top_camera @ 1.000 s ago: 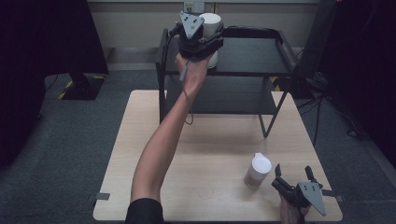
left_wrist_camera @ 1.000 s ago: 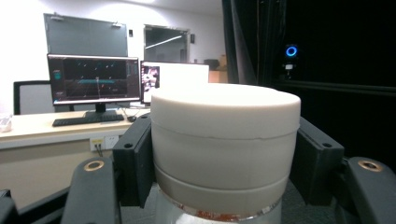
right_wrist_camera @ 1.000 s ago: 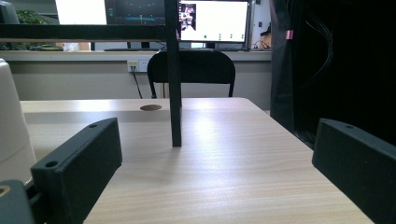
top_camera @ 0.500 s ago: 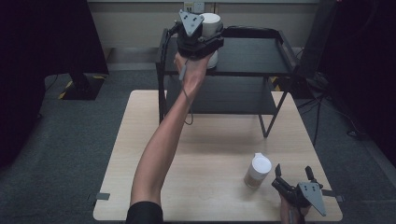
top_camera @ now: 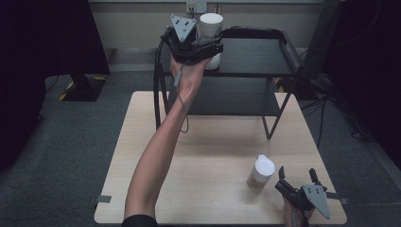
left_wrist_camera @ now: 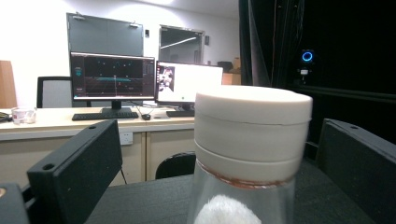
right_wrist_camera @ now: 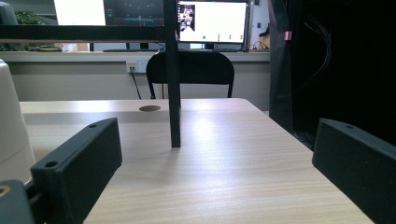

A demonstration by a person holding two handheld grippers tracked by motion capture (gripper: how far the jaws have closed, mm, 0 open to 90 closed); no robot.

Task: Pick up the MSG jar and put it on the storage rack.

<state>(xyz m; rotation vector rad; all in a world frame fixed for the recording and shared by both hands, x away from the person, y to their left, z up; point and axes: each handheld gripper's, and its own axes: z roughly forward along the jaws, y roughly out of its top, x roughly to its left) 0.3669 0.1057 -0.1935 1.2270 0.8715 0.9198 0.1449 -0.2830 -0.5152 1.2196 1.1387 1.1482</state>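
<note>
A clear jar with a thick white lid point(top_camera: 211, 24) stands on the top shelf of a black rack point(top_camera: 257, 52). My left gripper point(top_camera: 212, 47) reaches up to it on an outstretched arm. In the left gripper view the jar point(left_wrist_camera: 252, 135) sits between the jaws with a gap on each side. These jaws have just been opening, and the pads point(left_wrist_camera: 79, 168) do not press on the jar. A second white-lidded jar point(top_camera: 261, 172) stands on the wooden table point(top_camera: 213, 142) at the front right. Just right of it my right gripper point(top_camera: 297, 174) rests open and holds nothing.
The rack has a lower shelf point(top_camera: 227, 97) and thin black legs point(right_wrist_camera: 173, 93) that stand on the table's far half. In the right gripper view the second jar point(right_wrist_camera: 10, 126) shows at the left edge. Desks, monitors and a chair lie beyond the table.
The left jaws have spread away from the jar on the top shelf, and the hand has barely shifted. The right gripper and the jar on the table have not moved.
</note>
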